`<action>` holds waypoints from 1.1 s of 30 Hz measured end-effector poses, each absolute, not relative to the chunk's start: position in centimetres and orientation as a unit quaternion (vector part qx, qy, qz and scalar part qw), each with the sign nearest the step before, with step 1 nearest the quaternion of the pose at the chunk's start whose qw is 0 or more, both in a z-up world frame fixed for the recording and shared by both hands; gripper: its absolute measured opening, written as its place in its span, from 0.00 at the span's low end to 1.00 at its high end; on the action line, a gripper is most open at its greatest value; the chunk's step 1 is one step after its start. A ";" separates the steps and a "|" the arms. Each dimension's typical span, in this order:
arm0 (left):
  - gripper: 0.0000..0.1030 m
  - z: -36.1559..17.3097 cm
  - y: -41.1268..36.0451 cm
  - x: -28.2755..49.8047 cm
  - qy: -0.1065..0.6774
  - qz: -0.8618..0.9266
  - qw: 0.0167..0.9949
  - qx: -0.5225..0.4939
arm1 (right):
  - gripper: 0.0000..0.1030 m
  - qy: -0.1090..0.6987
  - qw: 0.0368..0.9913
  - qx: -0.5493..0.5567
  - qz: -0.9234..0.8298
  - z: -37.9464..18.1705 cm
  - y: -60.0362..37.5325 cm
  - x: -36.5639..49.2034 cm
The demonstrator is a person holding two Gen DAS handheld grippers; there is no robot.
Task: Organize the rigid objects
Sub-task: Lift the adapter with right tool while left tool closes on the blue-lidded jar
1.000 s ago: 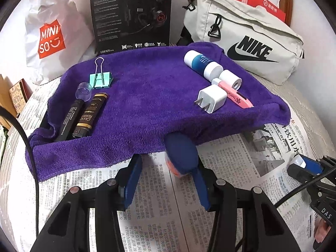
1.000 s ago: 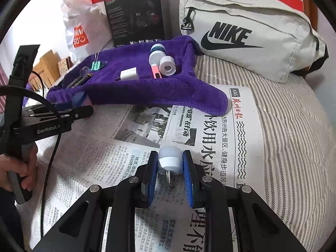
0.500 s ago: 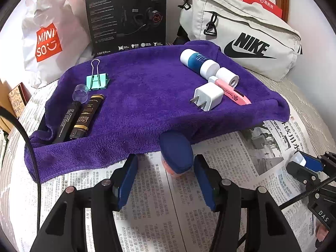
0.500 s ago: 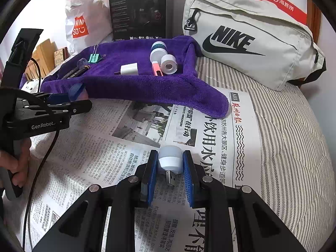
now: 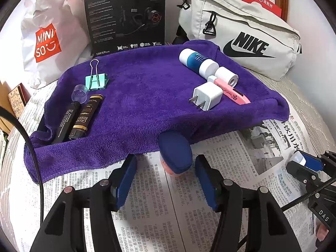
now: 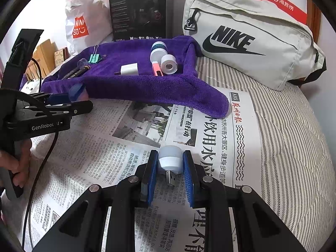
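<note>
My left gripper (image 5: 166, 174) is open around a blue-capped pink item (image 5: 175, 155) that stands on the newspaper against the front edge of the purple towel (image 5: 142, 96); the pads do not touch it. My right gripper (image 6: 169, 168) is shut on a small white USB light (image 6: 169, 157), plug pointing back at the camera, above the newspaper. On the towel lie a white charger (image 5: 206, 97), a pink cutter (image 5: 233, 93), a tape roll (image 5: 227, 76), a blue-white bottle (image 5: 196, 62), a green binder clip (image 5: 96, 79) and two dark tubes (image 5: 77, 117).
A Nike bag (image 6: 252, 44) lies at the back right. A black headset box (image 5: 126, 14) and a Miniso bag (image 5: 46, 42) stand behind the towel. Newspaper (image 6: 130, 138) covers the striped bed in front. The left gripper shows in the right wrist view (image 6: 69, 103).
My left gripper has opened wider around the blue-capped item. My right gripper has lifted slightly with the USB light still held.
</note>
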State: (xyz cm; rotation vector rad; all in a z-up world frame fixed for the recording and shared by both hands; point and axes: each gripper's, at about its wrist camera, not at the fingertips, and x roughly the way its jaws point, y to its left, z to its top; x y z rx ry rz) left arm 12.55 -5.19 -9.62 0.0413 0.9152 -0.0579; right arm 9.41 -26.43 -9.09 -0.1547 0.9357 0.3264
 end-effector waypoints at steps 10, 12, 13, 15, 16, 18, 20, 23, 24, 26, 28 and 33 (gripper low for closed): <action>0.55 -9.6 -5.3 12.6 0.442 -0.028 0.896 0.020 | 0.24 0.448 0.877 -0.079 0.155 -9.1 -26.5 9.5; 0.55 -9.6 -5.3 12.6 0.442 -0.027 0.896 0.021 | 0.24 0.448 0.877 -0.078 0.156 -9.1 -26.5 9.4; 0.55 -9.6 -5.3 12.6 0.442 -0.027 0.896 0.021 | 0.24 0.448 0.877 -0.079 0.155 -9.1 -26.5 9.4; 0.55 -9.6 -5.3 12.6 0.442 -0.027 0.896 0.021 | 0.24 0.448 0.877 -0.077 0.156 -9.1 -26.5 9.4; 0.55 -9.6 -5.4 12.6 0.442 -0.027 0.896 0.021 | 0.24 0.448 0.877 -0.077 0.156 -9.1 -26.5 9.4; 0.56 -9.7 -5.4 12.6 0.442 -0.026 0.896 0.022 | 0.24 0.448 0.877 -0.077 0.156 -9.1 -26.5 9.4; 0.61 -9.7 -5.3 12.6 0.443 -0.026 0.896 0.021 | 0.24 0.448 0.877 -0.077 0.156 -9.1 -26.4 9.4; 0.61 -9.7 -5.3 12.6 0.443 -0.026 0.896 0.022 | 0.24 0.448 0.877 -0.077 0.156 -9.1 -26.5 9.4; 0.61 -9.7 -5.3 12.6 0.443 -0.026 0.896 0.022 | 0.24 0.448 0.877 -0.076 0.156 -9.1 -26.5 9.4; 0.61 -9.7 -5.3 12.6 0.443 -0.026 0.896 0.021 | 0.24 0.448 0.877 -0.077 0.156 -9.1 -26.5 9.4; 0.61 -9.7 -5.3 12.6 0.443 -0.026 0.896 0.021 | 0.24 0.448 0.877 -0.077 0.156 -9.1 -26.5 9.4; 0.61 -9.7 -5.4 12.6 0.443 -0.025 0.896 0.023 | 0.24 0.448 0.877 -0.077 0.156 -9.1 -26.5 9.4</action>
